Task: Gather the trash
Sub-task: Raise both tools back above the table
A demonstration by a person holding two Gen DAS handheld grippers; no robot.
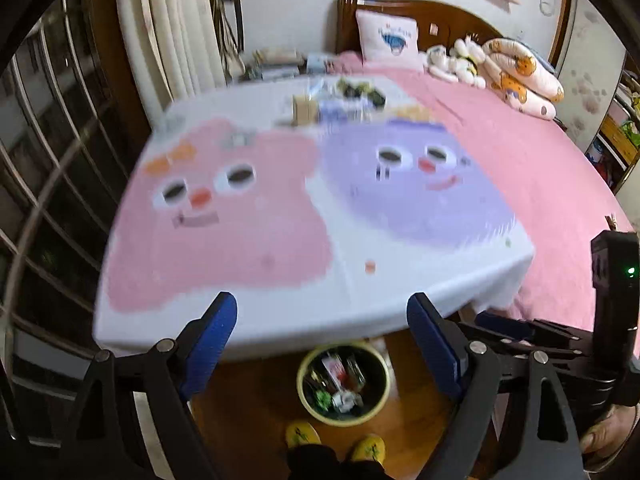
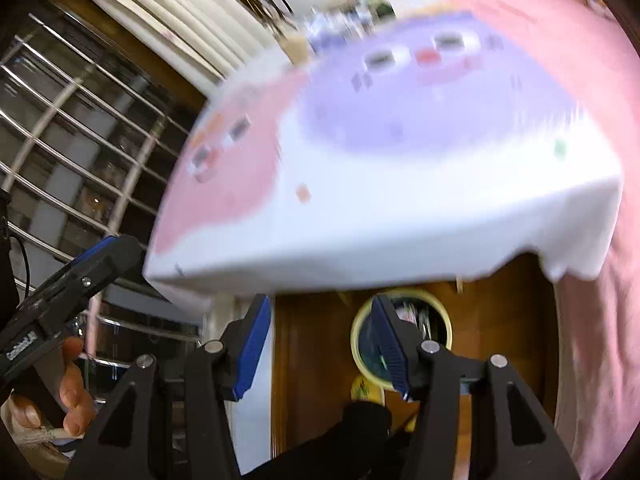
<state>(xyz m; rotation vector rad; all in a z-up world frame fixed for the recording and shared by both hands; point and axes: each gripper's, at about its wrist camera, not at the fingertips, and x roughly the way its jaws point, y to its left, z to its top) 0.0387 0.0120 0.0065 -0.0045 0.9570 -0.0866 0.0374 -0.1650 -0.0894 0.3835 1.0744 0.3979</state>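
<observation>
A round yellow-rimmed trash bin (image 1: 343, 384) stands on the wooden floor under the table's near edge, holding several wrappers and bits of litter; the right wrist view shows the bin (image 2: 438, 312) partly behind a finger. More trash (image 1: 340, 100) lies in a cluster at the far end of the table (image 1: 280, 316), which has a white cloth with pink and purple cartoon faces. My left gripper (image 1: 322, 312) hangs open above the table's near edge, nothing between its blue pads. My right gripper (image 2: 318, 320) is also open and empty, over the table edge and floor.
A bed with a pink cover (image 1: 540, 184), a pillow and rolled bedding lies right of the table. A barred window (image 1: 52, 160) and a white curtain (image 1: 176, 28) are on the left. The person's feet in yellow slippers (image 1: 336, 438) stand by the bin.
</observation>
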